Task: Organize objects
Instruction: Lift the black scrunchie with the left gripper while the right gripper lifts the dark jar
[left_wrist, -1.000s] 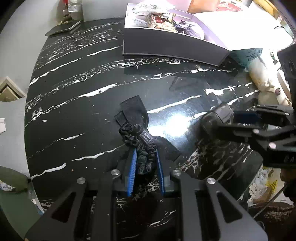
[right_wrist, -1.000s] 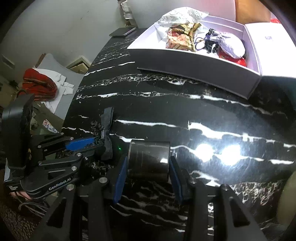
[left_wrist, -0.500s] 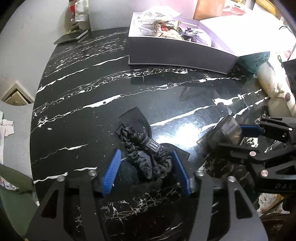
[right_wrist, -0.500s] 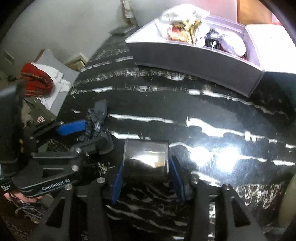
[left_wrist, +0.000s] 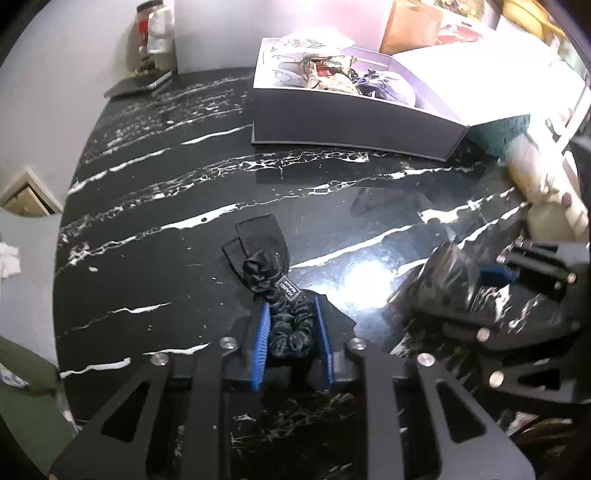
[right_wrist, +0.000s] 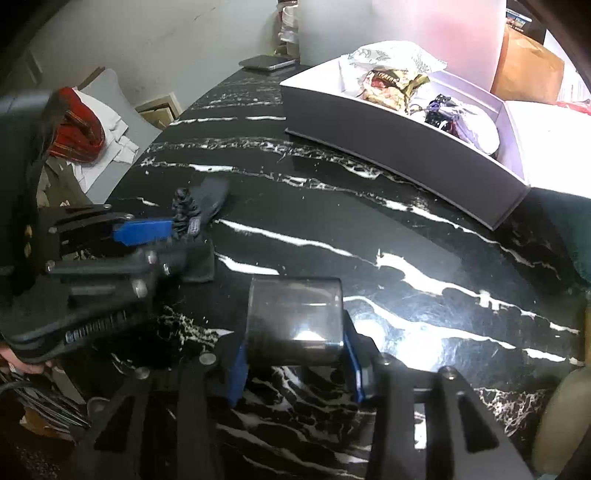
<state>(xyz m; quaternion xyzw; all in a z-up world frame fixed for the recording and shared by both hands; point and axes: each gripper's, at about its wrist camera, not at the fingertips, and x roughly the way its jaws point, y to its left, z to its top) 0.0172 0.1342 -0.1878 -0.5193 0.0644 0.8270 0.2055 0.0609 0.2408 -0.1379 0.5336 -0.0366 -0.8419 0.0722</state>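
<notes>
Holding two items at the near edge of the black marble table (left_wrist: 155, 206): my left gripper (left_wrist: 293, 332), jaws closing, blue pads pressed on the bunched end of a black scrunchie (left_wrist: 286, 314); my right gripper (right_wrist: 293, 354), jaws closing, pads against the sides of a smoky translucent cup (right_wrist: 295, 321) lying on its side. Scrunchie: long axis runs straight ahead from my left jaws, its flat ribbon tails (left_wrist: 262, 236) lying on the marble beyond the pads and pointing toward the open box (right_wrist: 402, 144). Box: far side of the table, well apart from both grippers, already holding wrapped items; by my judgement the right hand is the nearer to it, the left must travel forward and to the right. Change since half a second ago: left pads then stood wide on either side of the scrunchie, now clamped on it; cup held as before
</notes>
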